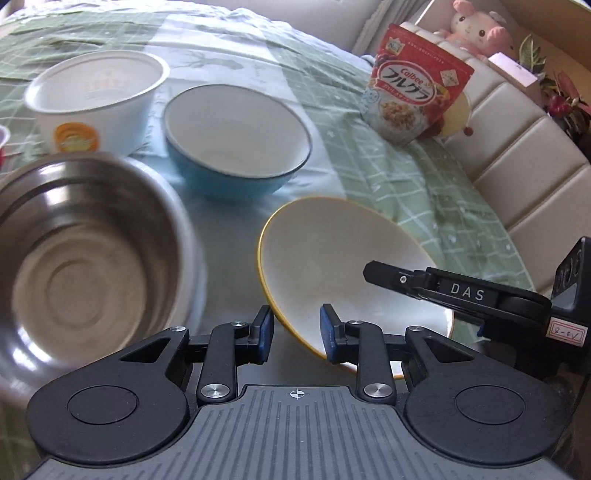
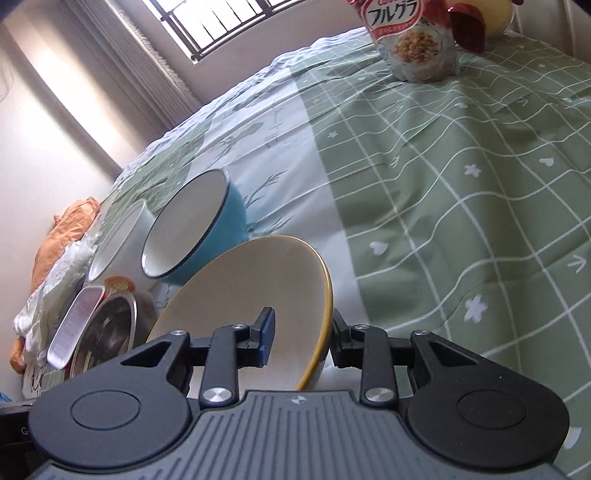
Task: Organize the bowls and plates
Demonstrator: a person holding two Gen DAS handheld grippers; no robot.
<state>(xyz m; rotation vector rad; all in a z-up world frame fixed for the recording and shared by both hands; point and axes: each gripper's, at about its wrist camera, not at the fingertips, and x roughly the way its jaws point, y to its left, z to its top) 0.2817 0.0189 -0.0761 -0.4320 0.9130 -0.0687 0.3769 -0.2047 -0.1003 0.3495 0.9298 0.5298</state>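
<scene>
A yellow-rimmed cream bowl is tilted above the table between both grippers. My left gripper straddles its near rim, one pad inside and one outside, with a gap, so it is open. My right gripper also straddles the rim of this bowl, jaws apart around the rim. It shows in the left wrist view reaching in from the right. A blue bowl, a white paper bowl and a steel bowl stand behind and to the left.
A red cereal bag stands at the far right on the green checked tablecloth. A cushioned bench with a pink plush toy borders the table. A small flat tray leans by the steel bowl.
</scene>
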